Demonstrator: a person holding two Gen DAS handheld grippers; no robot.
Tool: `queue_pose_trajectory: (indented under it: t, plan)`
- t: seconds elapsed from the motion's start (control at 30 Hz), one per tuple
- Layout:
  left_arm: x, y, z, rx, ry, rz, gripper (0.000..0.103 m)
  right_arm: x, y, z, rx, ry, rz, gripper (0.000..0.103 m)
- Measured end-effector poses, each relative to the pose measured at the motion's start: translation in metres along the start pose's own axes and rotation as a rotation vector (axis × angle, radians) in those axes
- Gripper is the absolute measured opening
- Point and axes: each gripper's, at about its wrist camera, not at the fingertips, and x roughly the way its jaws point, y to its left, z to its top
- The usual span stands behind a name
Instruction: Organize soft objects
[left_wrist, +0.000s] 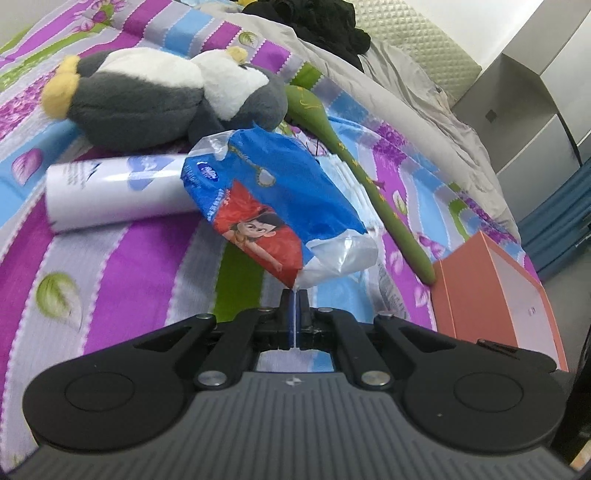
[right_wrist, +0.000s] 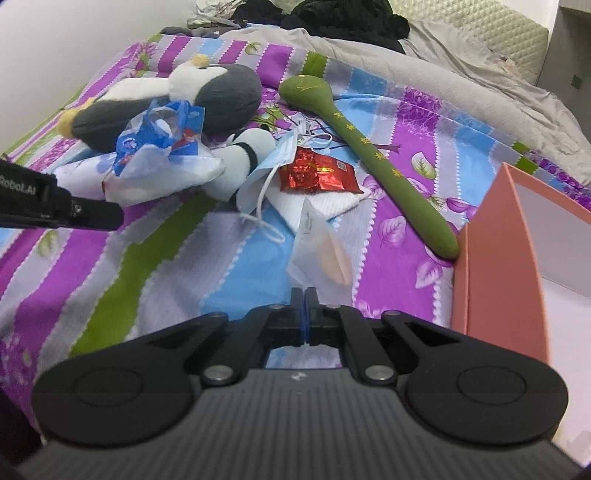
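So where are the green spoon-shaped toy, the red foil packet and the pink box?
green spoon-shaped toy (right_wrist: 373, 155), right wrist view, mid handle.
red foil packet (right_wrist: 314, 175), right wrist view, centre.
pink box (right_wrist: 491, 258), right wrist view, outer side wall.

My left gripper sits at six o'clock, jaws pinched together on the clear corner of a blue tissue pack, which hangs lifted at centre. At ten o'clock I see a grey-and-white plush penguin, with a white roll just below it. A green long-handled massager runs toward four o'clock, its end touching an orange box on the striped bedsheet.
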Motion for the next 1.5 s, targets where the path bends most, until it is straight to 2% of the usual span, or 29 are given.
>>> queue_pose_trajectory:
  t: [0.4,0.53,0.73,0.8,0.87,0.9,0.93,1.0,1.03,1.07,1.13,1.2,1.27,1.43,1.5]
  plan:
    - [-0.046,0.008,-0.057,0.031,0.051,0.007,0.001,-0.057,0.023,-0.037,-0.035,-0.001,-0.013,0.004]
    - [-0.058,0.014,-0.072,0.012,0.058,0.015,0.001,-0.073,0.032,-0.052,-0.042,0.0,-0.008,0.004]
    - [-0.058,0.016,-0.068,-0.008,0.067,0.013,0.002,-0.077,0.03,-0.067,0.033,0.023,0.016,0.007]
    - [-0.054,0.012,-0.063,0.0,0.063,0.011,0.002,-0.077,0.028,-0.067,0.055,0.024,0.033,0.011]
    - [-0.05,0.009,-0.056,-0.001,0.066,0.004,0.002,-0.077,0.024,-0.067,0.081,0.026,0.05,0.039]
    - [-0.047,0.006,-0.053,-0.002,0.065,0.001,0.003,-0.078,0.022,-0.066,0.095,0.024,0.061,0.045]
    - [-0.044,0.004,-0.05,-0.003,0.063,-0.002,0.007,-0.079,0.02,-0.066,0.108,0.018,0.068,0.053]
    - [-0.039,-0.001,-0.044,-0.004,0.059,-0.011,0.022,-0.082,0.018,-0.066,0.123,0.004,0.086,0.056]
    - [-0.035,-0.004,-0.041,-0.005,0.06,-0.011,0.038,-0.082,0.016,-0.065,0.132,0.001,0.101,0.058]
    - [-0.031,-0.008,-0.038,-0.007,0.06,-0.004,0.047,-0.08,0.015,-0.065,0.145,0.001,0.114,0.06]
    - [-0.022,-0.015,-0.032,0.001,0.06,-0.007,0.048,-0.075,0.011,-0.066,0.172,0.009,0.12,0.07]
    - [-0.011,-0.021,-0.027,-0.001,0.069,-0.004,0.05,-0.067,0.01,-0.065,0.184,0.021,0.111,0.07]
    - [-0.001,-0.025,-0.024,-0.01,0.072,0.015,0.064,-0.057,0.01,-0.064,0.184,0.036,0.104,0.07]
    - [0.025,-0.036,-0.018,0.002,0.065,0.071,0.066,-0.028,0.009,-0.062,0.191,0.089,0.092,0.07]
    - [0.037,-0.036,-0.017,-0.001,0.076,0.117,0.066,-0.019,0.008,-0.061,0.199,0.095,0.092,0.07]
